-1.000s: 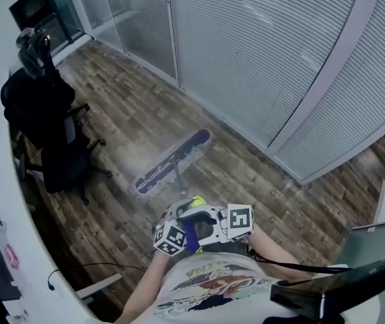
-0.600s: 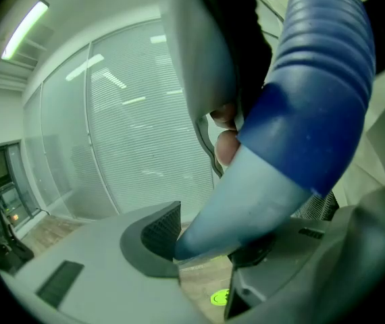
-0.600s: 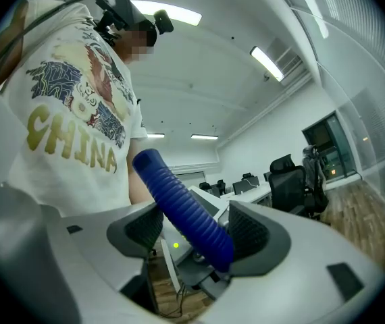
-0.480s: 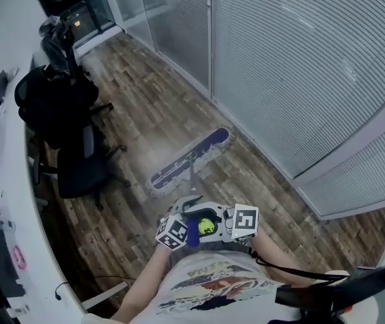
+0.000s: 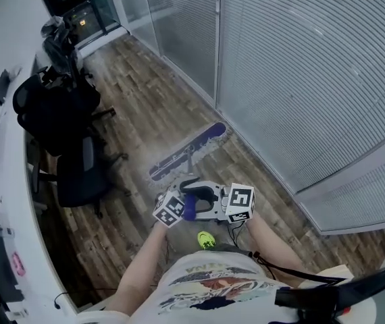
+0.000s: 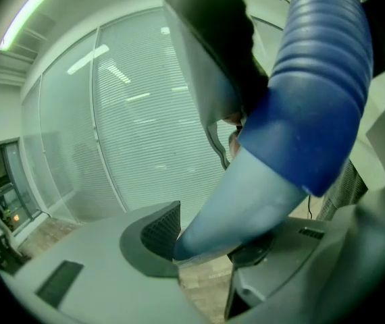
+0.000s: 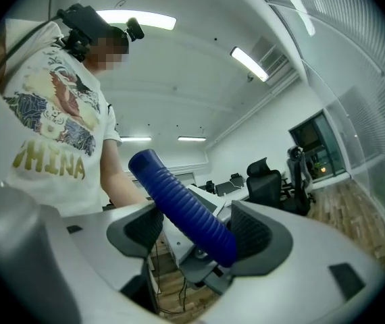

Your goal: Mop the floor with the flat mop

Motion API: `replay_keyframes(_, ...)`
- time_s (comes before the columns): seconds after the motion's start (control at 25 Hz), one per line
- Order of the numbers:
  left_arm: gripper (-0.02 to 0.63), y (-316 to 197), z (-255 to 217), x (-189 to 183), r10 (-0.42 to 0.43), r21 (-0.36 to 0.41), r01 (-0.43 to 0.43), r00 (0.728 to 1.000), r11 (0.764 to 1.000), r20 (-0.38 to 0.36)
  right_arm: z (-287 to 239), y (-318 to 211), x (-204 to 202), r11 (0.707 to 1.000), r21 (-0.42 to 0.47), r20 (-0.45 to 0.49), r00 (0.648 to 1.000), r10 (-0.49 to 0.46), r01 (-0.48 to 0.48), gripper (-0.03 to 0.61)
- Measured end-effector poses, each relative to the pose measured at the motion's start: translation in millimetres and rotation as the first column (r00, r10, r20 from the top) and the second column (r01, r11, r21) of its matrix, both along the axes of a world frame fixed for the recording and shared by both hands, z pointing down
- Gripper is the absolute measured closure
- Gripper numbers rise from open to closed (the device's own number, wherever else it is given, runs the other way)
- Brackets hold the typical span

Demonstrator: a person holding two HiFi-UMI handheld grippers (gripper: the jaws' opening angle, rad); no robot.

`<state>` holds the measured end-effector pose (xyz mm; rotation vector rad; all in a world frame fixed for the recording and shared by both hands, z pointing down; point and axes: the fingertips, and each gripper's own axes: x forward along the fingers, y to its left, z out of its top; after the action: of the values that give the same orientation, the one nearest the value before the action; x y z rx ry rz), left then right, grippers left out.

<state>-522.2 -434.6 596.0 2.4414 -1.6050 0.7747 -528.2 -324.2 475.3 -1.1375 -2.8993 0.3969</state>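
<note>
Wood floor: flat mop near glass wall, shaft mostly hidden; left tool, right tool clamp handle.

Ribbed matt mop grip; wood-grain floor; fringed cloth pad

Left gripper: jaws partly apart, clamped on mop handle. Right gripper: turned back toward own torso, pads gripping ribbed blue end of same handle. Both grippers side by side, close together, just ahead of chest. Left forearm and right forearm bare, reaching forward, converging at grippers.
</note>
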Motion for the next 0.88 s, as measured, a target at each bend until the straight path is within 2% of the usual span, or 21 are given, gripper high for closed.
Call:
replay_keyframes(0.12,0.486,9,-16,4,-0.041,0.031,0.043,0.998,0.999,-0.056,-11,8,4,0.994,0.068,-0.021,0.996,0.084,-0.082,0.291)
replay_keyframes(0.2,0.486,17,-25,5,-0.089,0.064,0.094,0.994,0.994,-0.066,-19,19,10,0.967,0.214,0.003,0.990,0.141,-0.139,0.300)
replay_keyframes(0.24,0.489,23,-28,7,-0.111,0.078,0.116,0.992,0.990,-0.064,-23,27,15,0.934,0.317,0.038,0.986,0.162,-0.166,0.334)
replay_keyframes(0.28,0.491,30,-30,10,-0.133,0.088,0.138,0.989,0.987,-0.063,-27,36,20,0.885,0.423,0.083,0.981,0.174,-0.192,0.364)
replay_keyframes(0.32,0.492,38,-31,14,-0.155,0.095,0.160,0.986,0.982,-0.061,-29,46,26,0.833,0.509,0.126,0.976,0.177,-0.217,0.390)
replay_keyframes(0.36,0.495,48,-32,19,-0.177,0.101,0.182,0.983,0.978,-0.058,-30,57,33,0.795,0.559,0.155,0.972,0.179,-0.236,0.407)
replay_keyframes(0.4,0.497,59,-33,25,-0.195,0.105,0.200,0.979,0.974,-0.052,-31,68,40,0.782,0.573,0.167,0.969,0.182,-0.245,0.414)
replay_keyframes(0.52,0.509,94,-33,49,-0.208,0.101,0.209,0.978,0.973,-0.017,-33,101,66,0.800,0.553,0.159,0.972,0.175,-0.234,0.414)
replay_keyframes(0.56,0.514,108,-32,60,-0.204,0.096,0.203,0.979,0.974,-0.005,-35,114,75,0.797,0.557,0.163,0.971,0.173,-0.235,0.414)
replay_keyframes(0.64,0.523,136,-30,81,-0.197,0.087,0.196,0.980,0.977,0.005,-37,143,96,0.773,0.581,0.193,0.966,0.173,-0.255,0.414)
replay_keyframes(0.8,0.525,192,-25,123,-0.191,0.087,0.189,0.982,0.978,0.011,-32,201,137,0.701,0.649,0.254,0.953,0.167,-0.296,0.422)
replay_keyframes(0.88,0.526,219,-21,146,-0.185,0.087,0.184,0.983,0.979,0.011,-27,230,160,0.685,0.665,0.259,0.952,0.162,-0.298,0.431)
